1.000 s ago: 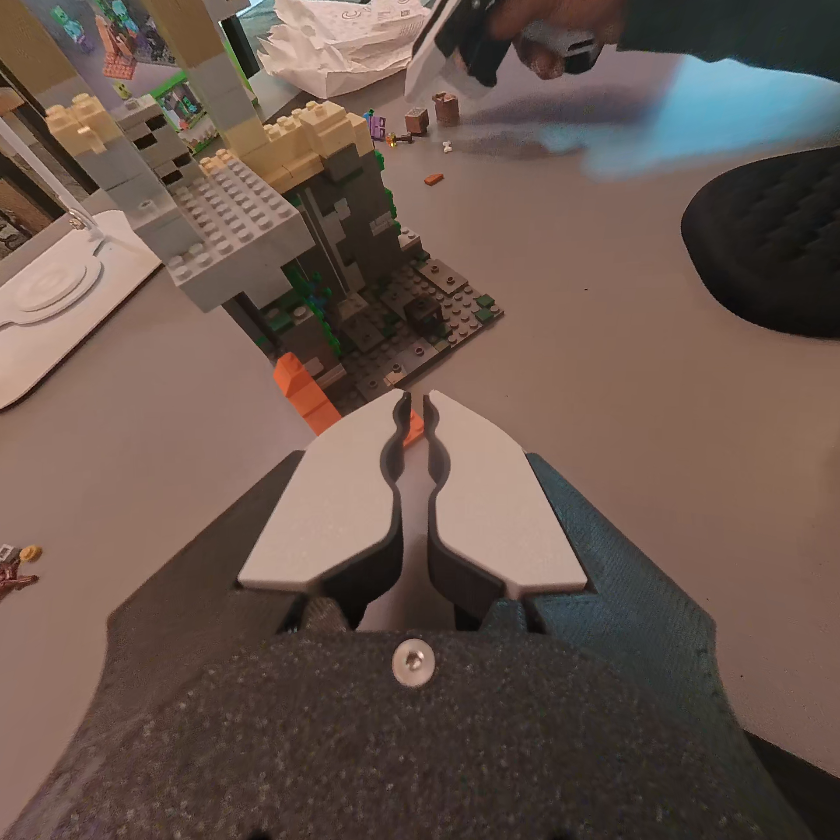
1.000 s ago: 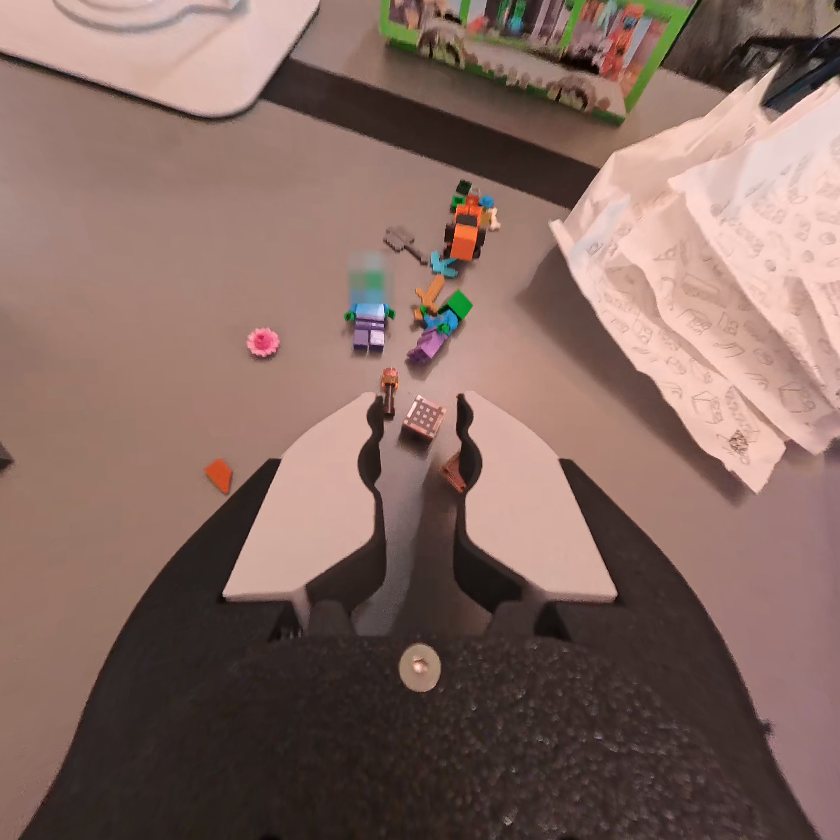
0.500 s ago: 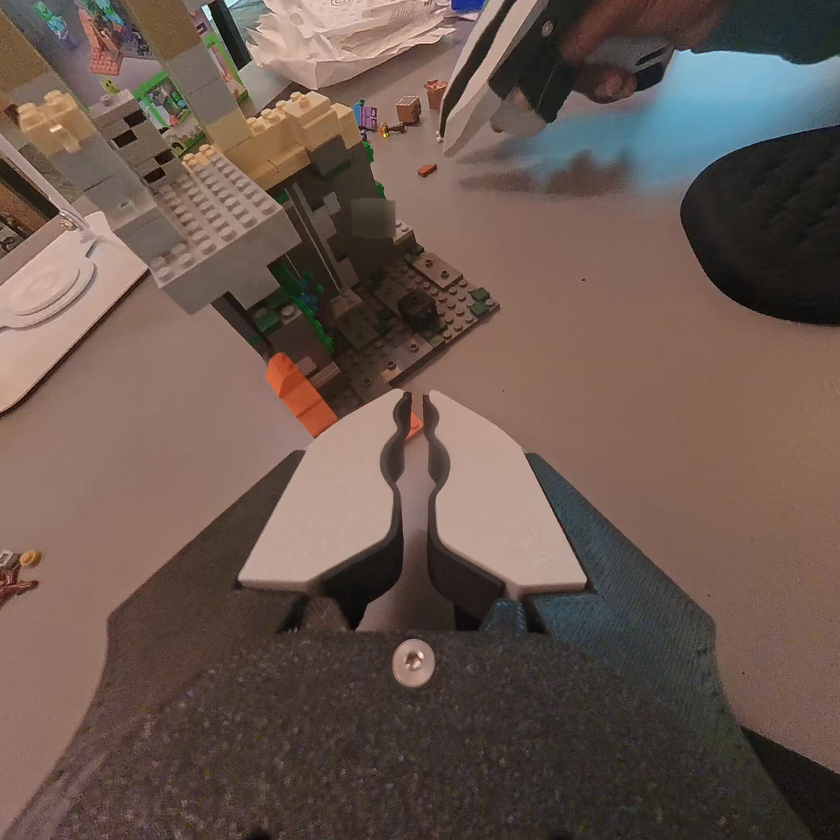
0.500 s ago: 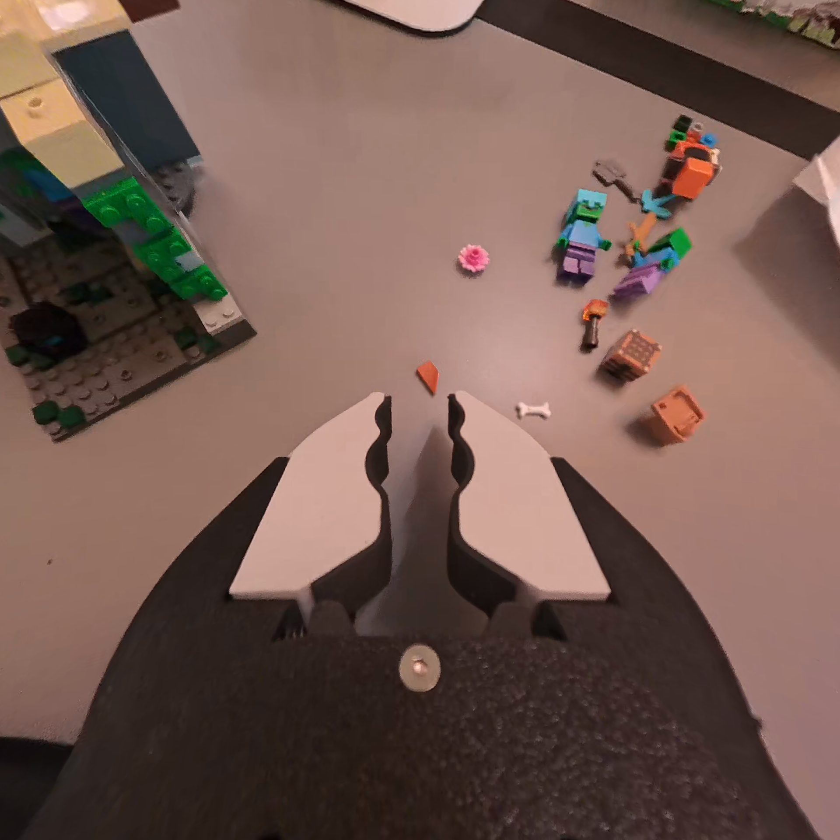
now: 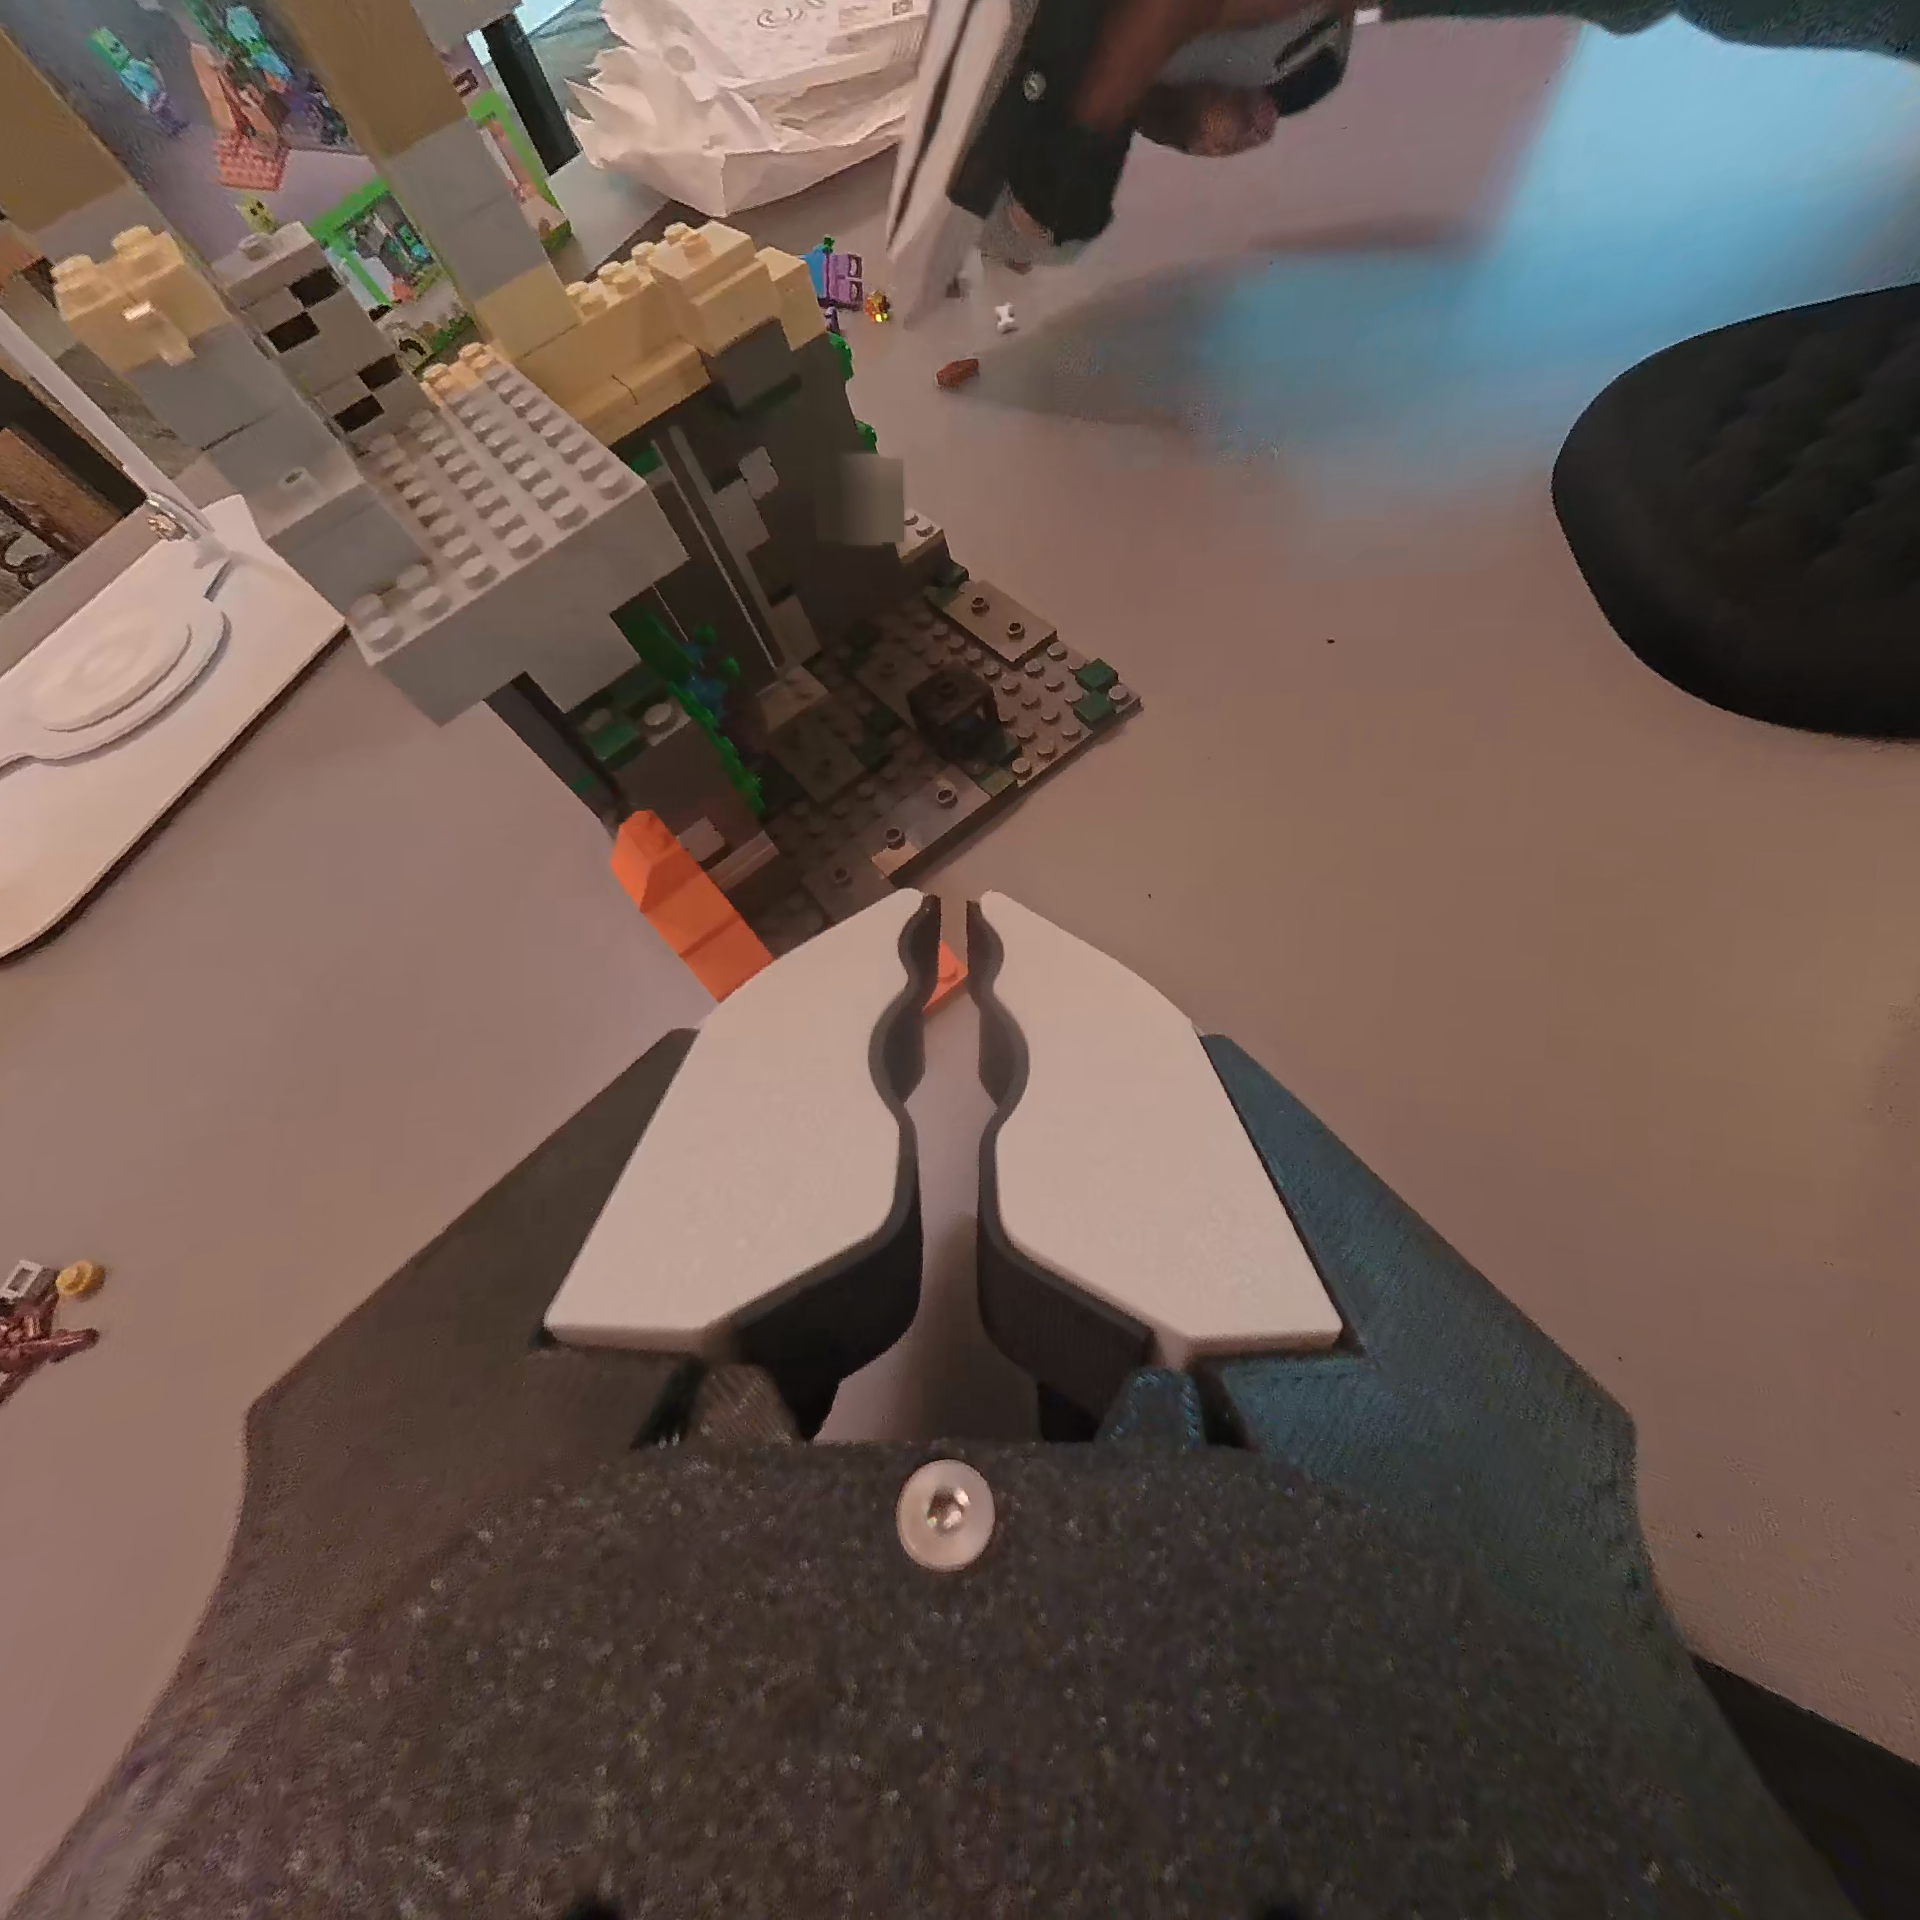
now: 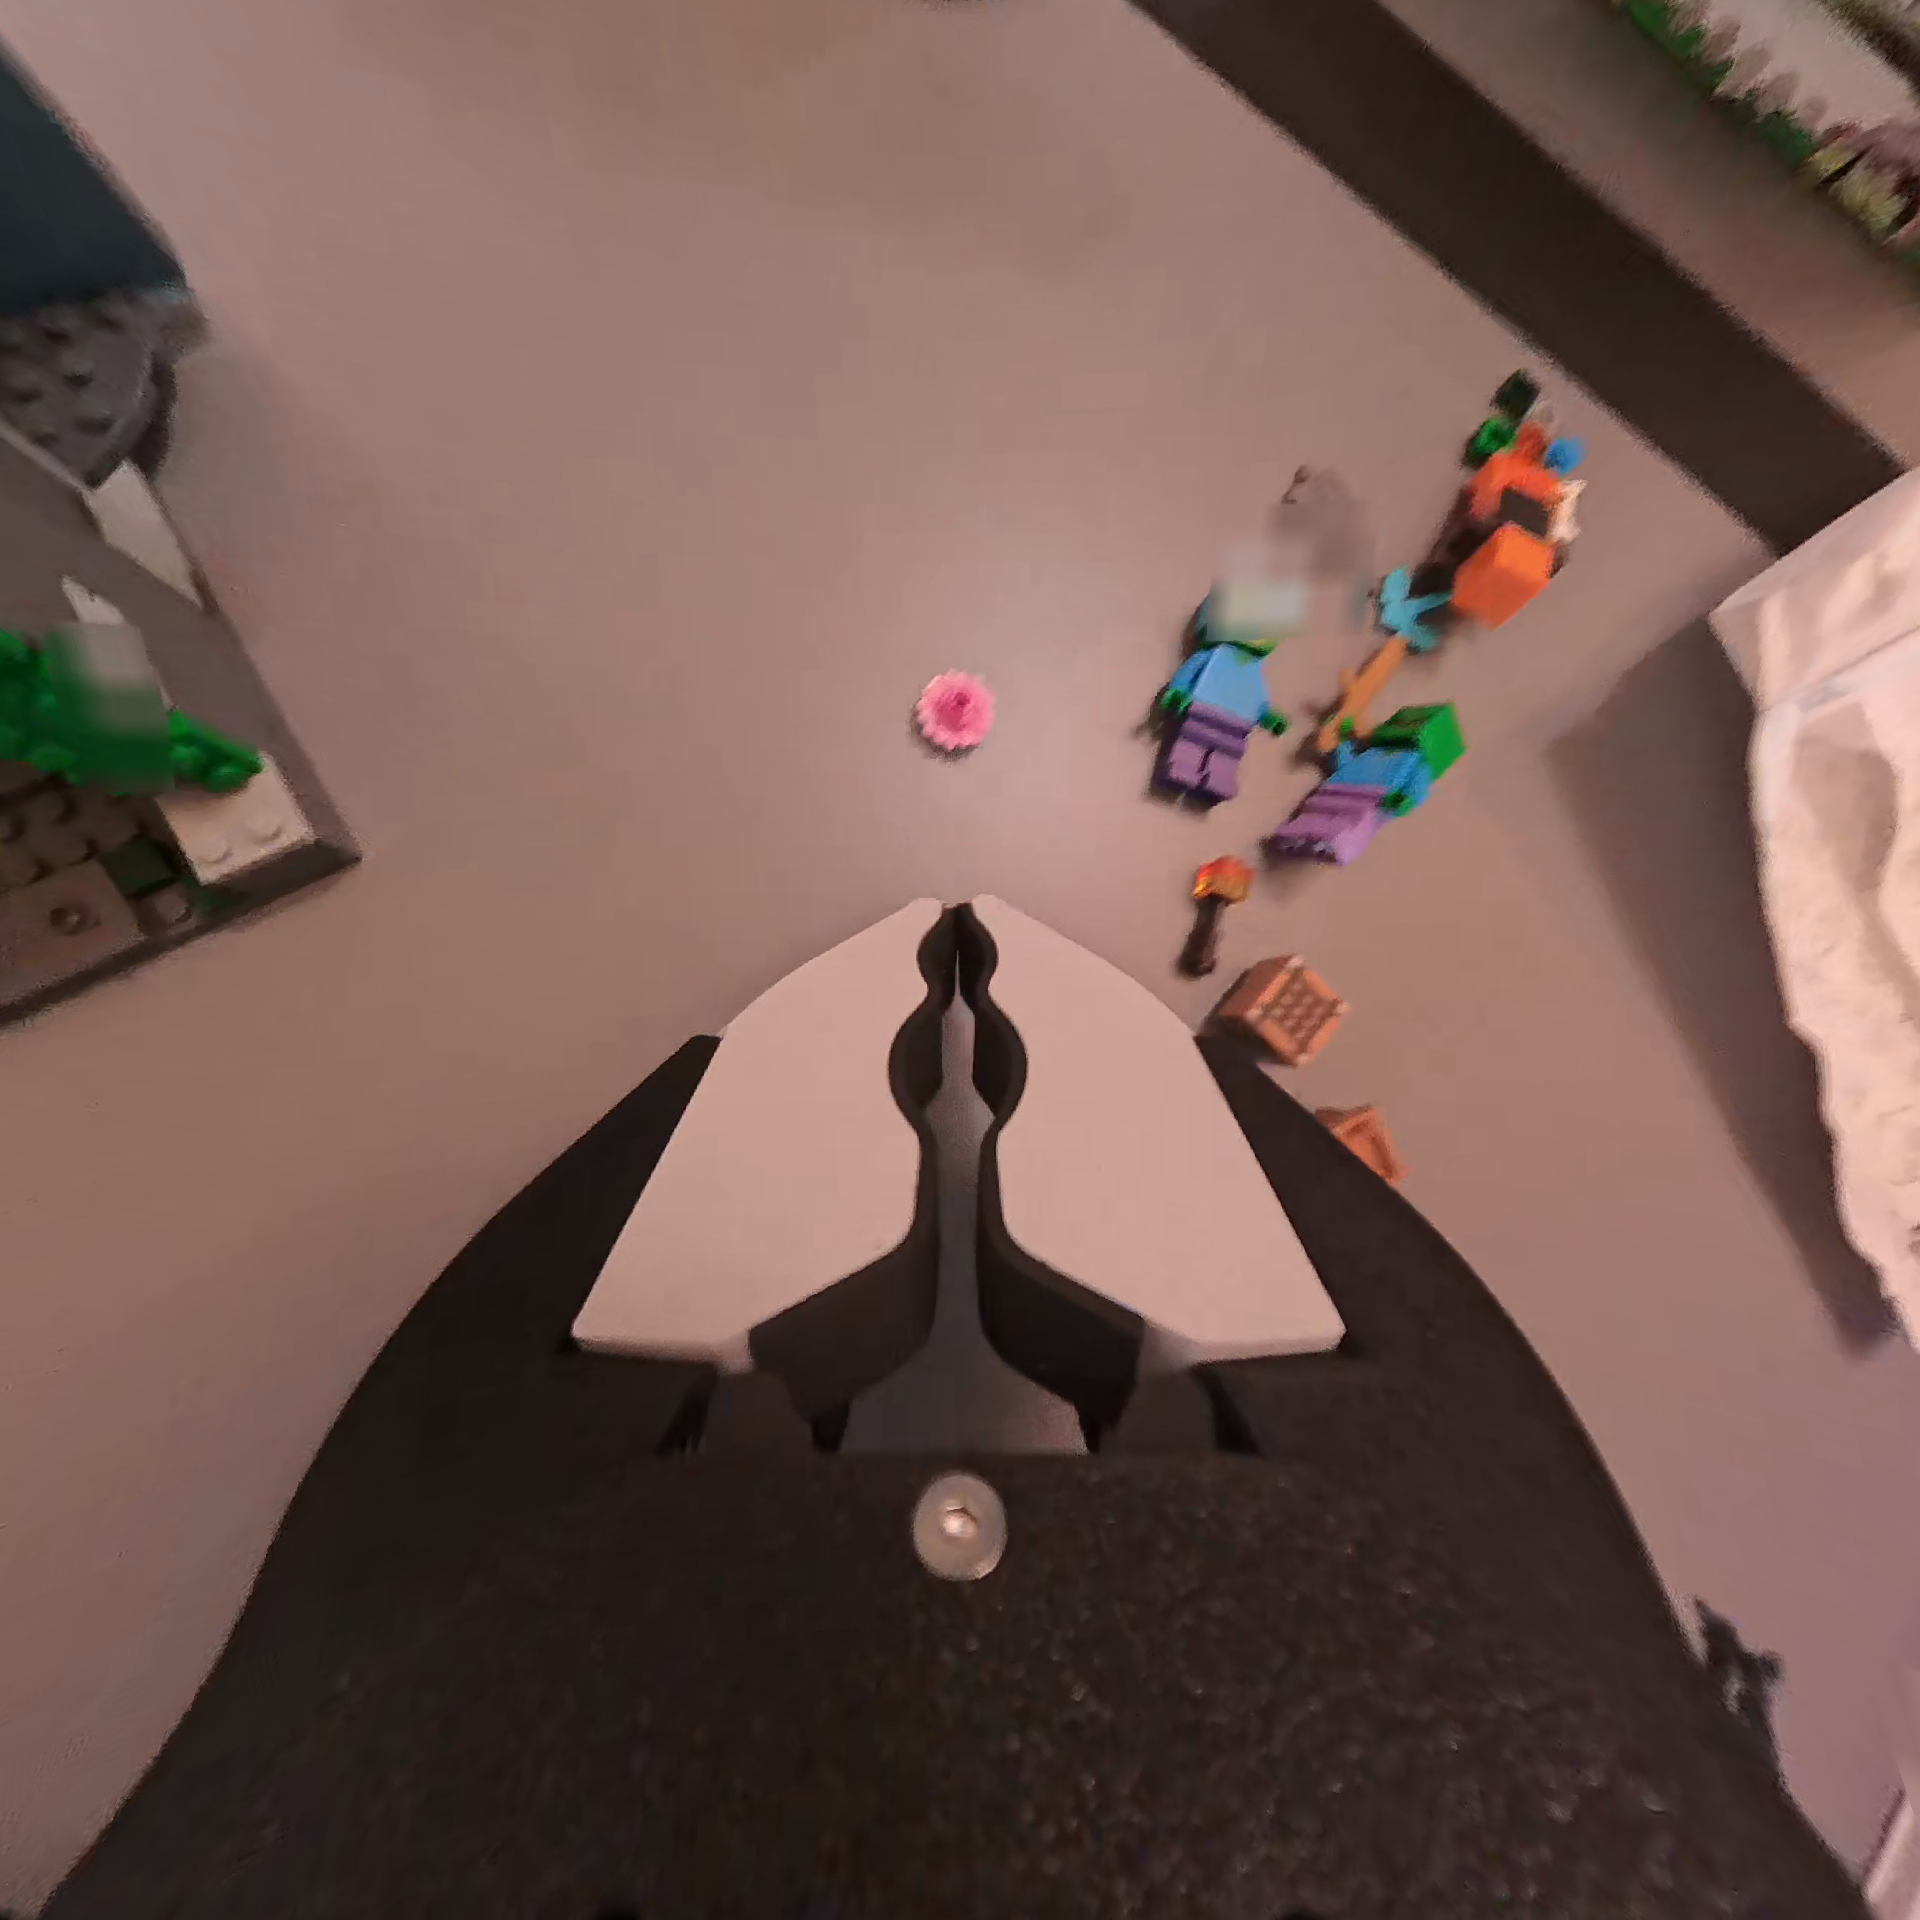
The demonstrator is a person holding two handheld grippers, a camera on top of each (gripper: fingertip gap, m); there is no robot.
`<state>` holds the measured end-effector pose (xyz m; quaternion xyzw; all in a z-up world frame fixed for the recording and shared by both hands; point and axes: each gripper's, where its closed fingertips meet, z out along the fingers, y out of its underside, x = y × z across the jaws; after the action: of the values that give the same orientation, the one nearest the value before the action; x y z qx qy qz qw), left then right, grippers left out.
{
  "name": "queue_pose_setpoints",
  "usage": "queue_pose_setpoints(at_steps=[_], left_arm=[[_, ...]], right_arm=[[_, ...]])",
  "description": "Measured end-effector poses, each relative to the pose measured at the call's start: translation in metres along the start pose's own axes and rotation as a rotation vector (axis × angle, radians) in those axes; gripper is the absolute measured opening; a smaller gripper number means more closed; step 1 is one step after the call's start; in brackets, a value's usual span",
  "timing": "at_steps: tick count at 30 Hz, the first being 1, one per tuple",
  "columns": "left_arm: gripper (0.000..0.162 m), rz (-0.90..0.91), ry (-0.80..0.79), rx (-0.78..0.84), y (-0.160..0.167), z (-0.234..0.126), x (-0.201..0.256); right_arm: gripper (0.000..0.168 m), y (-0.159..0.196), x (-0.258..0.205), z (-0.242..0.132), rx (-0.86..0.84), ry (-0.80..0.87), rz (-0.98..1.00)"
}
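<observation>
Two grippers share this grey desk (image 5: pixel 1351 935), and neither carries anything that we can see. Our left gripper (image 5: pixel 951 912) hangs low at the front corner of the brick-built castle (image 5: pixel 582 540). Its jaws are only a slit apart and empty, and the orange bricks (image 5: pixel 675 904) at the model's foot sit just beside and partly under the tips, which we judge a waiting pose close to the build. Our right gripper (image 6: pixel 956 914) points down at bare desk with its jaws pressed together at the tips. Nothing shows between them, though anything directly beneath is hidden. From the left wrist view a small reddish-brown piece (image 5: pixel 956 372) and a white bone piece (image 5: pixel 1003 317) lie on the desk near those tips. A pink flower piece (image 6: pixel 956 710) lies a little ahead. To its right lie two toy figures (image 6: pixel 1210 717), a torch piece (image 6: pixel 1210 914) and a brown crate block (image 6: pixel 1283 1008), loosely gathered like a parts pile kept apart from the model. Crumpled white paper bags (image 5: pixel 748 94), a green-edged box (image 6: pixel 1818 135), a white board (image 5: pixel 104 727) and a black quilted pad (image 5: pixel 1766 520) ring the working space. The light is dim and warm.
</observation>
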<state>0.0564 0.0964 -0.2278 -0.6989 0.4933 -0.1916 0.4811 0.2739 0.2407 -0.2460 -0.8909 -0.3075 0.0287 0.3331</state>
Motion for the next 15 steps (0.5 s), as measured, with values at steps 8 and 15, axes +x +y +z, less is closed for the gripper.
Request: queue_pose_setpoints(at_steps=[8, 15], left_arm=[[0.004, -0.009, -0.001, 0.004, 0.000, 0.000, -0.001], [0.004, 0.012, 0.004, -0.012, 0.002, 0.001, 0.001]], right_arm=[[0.032, 0.003, -0.001, -0.004, -0.127, -0.146, -0.085], [0.022, 0.020, -0.014, -0.001, -0.177, -0.245, -0.155]])
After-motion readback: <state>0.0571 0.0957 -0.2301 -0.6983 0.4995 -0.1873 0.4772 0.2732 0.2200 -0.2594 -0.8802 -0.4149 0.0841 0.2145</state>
